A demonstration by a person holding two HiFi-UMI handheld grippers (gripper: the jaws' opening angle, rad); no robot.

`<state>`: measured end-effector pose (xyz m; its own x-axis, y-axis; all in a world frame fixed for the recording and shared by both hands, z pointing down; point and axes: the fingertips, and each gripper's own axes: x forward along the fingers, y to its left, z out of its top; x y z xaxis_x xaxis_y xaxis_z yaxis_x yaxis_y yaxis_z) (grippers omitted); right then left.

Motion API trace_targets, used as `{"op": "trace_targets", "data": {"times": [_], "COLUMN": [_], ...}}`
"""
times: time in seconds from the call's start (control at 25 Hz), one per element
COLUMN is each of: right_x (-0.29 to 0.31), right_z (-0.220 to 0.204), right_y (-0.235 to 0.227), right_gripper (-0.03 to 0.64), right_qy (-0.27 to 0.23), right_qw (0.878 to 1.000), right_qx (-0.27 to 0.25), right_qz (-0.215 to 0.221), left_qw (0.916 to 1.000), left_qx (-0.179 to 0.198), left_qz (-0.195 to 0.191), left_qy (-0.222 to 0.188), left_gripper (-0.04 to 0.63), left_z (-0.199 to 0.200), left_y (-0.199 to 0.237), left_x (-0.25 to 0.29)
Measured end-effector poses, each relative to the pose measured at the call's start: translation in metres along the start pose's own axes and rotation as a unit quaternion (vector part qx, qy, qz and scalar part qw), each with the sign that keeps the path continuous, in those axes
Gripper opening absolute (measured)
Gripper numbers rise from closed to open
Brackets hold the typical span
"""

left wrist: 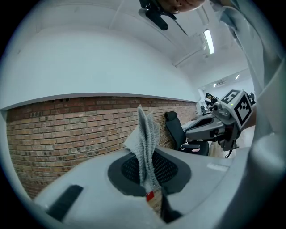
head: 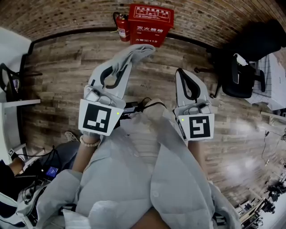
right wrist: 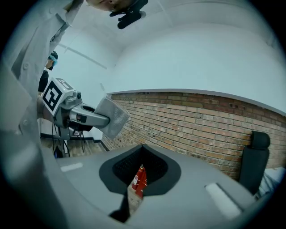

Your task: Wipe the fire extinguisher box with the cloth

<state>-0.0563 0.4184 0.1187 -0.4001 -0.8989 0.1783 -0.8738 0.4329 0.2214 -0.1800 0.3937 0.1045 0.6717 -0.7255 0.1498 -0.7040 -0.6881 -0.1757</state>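
Pinching grey cloth (head: 143,50) in left tool (head: 132,56), short of red fire extinguisher box (head: 151,24) against brick wall (head: 67,13), ready for wiping; holding right tool (head: 180,74) pressed together, empty, spare.

Grey cloth (head: 134,54) clamped; red box (head: 151,24) stands upright.

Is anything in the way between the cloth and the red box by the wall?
No, nothing visible is. The left gripper holds the cloth, and only bare wooden floor lies between it and the fire extinguisher box. The fire extinguisher stands beside the box, not in front of it.
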Motion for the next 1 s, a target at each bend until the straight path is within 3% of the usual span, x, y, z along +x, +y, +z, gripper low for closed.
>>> {"op": "trace_targets", "data": {"times": [0.36, 0.48, 0.76, 1.0], "right_x": [0.015, 0.032, 0.082, 0.124], "right_z": [-0.001, 0.003, -0.006, -0.019], "right_y": [-0.006, -0.019, -0.065, -0.13], "right_gripper": [0.008, 0.008, 0.008, 0.008], "right_qy": [0.017, -0.004, -0.008, -0.006], "right_qw": [1.0, 1.0, 0.999, 0.998], "right_qx": [-0.005, -0.009, -0.008, 0.002], "right_qz": [0.014, 0.028, 0.049, 0.059], "left_qw": [0.9998, 0.9997, 0.9987, 0.9971], "left_qx": [-0.011, -0.007, -0.017, -0.027], "left_qz": [0.016, 0.024, 0.048, 0.068], "left_qy": [-0.006, -0.005, 0.007, 0.019], "left_gripper": [0.011, 0.011, 0.011, 0.011], "left_z": [-0.001, 0.001, -0.002, 0.002], "left_y": [0.009, 0.013, 0.038, 0.055], "left_x": [0.008, 0.023, 0.08, 0.148]}}
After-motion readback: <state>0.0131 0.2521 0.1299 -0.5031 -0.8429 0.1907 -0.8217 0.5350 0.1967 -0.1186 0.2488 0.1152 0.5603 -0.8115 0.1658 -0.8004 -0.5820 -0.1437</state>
